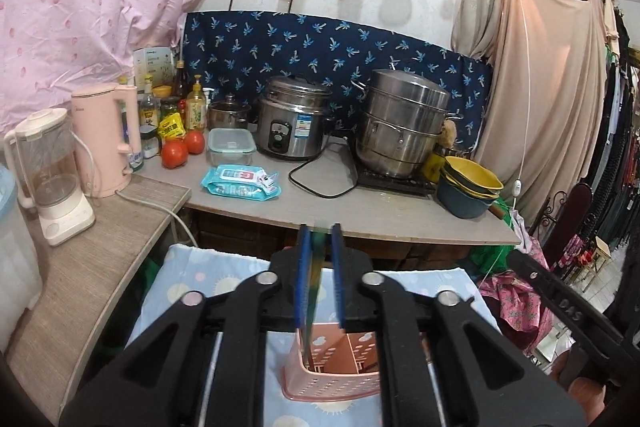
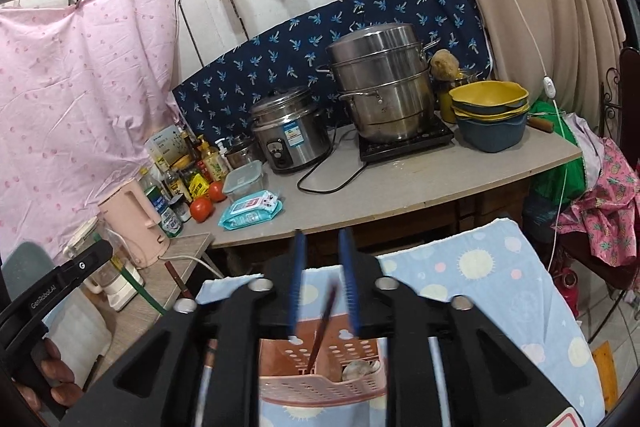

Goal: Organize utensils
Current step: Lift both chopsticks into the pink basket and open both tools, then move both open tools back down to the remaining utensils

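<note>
My left gripper [image 1: 320, 229] points down over a pink perforated holder [image 1: 332, 383]. A blurred green-handled utensil [image 1: 314, 287] runs between its blue pads into the holder, close along the left pad, and the jaws stand slightly apart. My right gripper [image 2: 322, 233] hangs open over a pink holder [image 2: 320, 385]. A thin dark red-brown utensil [image 2: 324, 323] slants loose and blurred between its pads, with its lower end inside the holder. I cannot tell whether both views show the same holder. It stands on a light blue cloth [image 2: 480, 275] printed with suns.
Behind the cloth runs a grey counter [image 1: 400, 223] with a rice cooker [image 1: 294, 125], a steel steamer pot [image 1: 404, 123], stacked bowls [image 1: 472, 187], a wipes pack [image 1: 240, 181] and tomatoes [image 1: 174, 153]. A pink kettle [image 1: 106, 143] and a blender [image 1: 52, 179] stand on the left shelf.
</note>
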A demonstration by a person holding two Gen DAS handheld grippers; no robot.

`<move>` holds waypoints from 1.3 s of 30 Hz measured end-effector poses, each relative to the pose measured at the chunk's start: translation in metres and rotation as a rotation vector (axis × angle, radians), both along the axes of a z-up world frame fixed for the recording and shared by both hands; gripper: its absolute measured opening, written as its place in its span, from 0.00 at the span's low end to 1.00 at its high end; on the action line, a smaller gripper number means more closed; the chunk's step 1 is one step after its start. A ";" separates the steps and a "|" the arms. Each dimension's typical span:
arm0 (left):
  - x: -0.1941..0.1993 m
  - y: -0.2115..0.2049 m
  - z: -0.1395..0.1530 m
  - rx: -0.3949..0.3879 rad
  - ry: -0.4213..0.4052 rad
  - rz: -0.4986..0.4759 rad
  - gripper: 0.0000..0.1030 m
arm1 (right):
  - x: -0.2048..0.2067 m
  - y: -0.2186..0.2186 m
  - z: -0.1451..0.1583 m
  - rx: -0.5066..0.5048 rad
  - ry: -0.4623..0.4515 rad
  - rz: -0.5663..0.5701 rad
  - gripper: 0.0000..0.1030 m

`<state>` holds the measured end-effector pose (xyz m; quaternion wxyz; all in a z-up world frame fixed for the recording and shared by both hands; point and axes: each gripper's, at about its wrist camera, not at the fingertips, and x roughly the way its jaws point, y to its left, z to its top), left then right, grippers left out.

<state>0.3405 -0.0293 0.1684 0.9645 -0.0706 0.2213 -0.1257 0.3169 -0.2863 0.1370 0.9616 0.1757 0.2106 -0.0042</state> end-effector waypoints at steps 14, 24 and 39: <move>-0.065 0.012 -0.010 0.076 0.006 0.020 0.40 | -0.069 0.004 -0.006 -0.015 0.013 0.011 0.40; -0.131 0.022 -0.066 0.120 0.114 0.006 0.40 | -0.153 0.019 -0.067 -0.069 0.149 0.036 0.40; -0.212 0.025 -0.152 0.158 0.305 -0.031 0.40 | -0.262 0.055 -0.163 -0.149 0.382 0.128 0.40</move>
